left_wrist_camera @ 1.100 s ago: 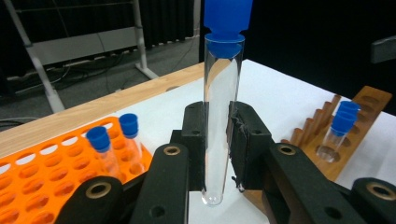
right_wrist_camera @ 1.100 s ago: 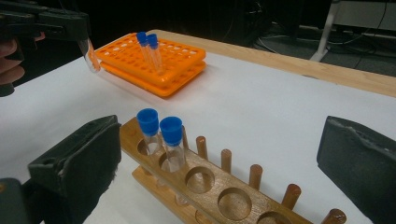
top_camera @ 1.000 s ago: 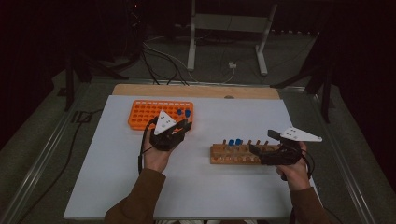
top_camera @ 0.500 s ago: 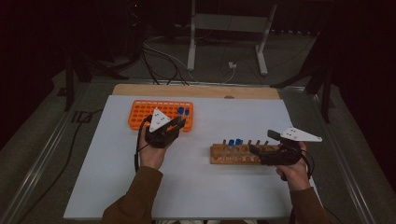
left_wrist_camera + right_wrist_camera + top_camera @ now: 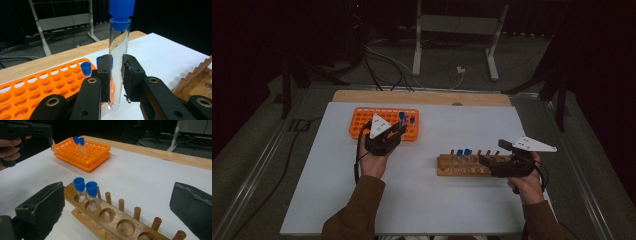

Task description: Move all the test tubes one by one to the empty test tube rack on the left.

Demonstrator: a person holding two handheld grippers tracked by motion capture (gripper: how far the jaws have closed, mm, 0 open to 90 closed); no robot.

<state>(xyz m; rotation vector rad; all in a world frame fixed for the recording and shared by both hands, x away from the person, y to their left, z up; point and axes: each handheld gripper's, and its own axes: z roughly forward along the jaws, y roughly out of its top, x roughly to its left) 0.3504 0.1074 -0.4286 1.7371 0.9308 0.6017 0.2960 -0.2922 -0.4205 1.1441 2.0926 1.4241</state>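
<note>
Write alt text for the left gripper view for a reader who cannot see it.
The left gripper is shut on a clear test tube with a blue cap, held upright above the white table. To its left lies an orange rack with two more blue-capped tubes; a wooden rack edges in at right.

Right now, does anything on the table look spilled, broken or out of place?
Nothing stands out. The left gripper holds a capped test tube upright beside the orange rack; two capped tubes stand straight in the wooden rack.
</note>
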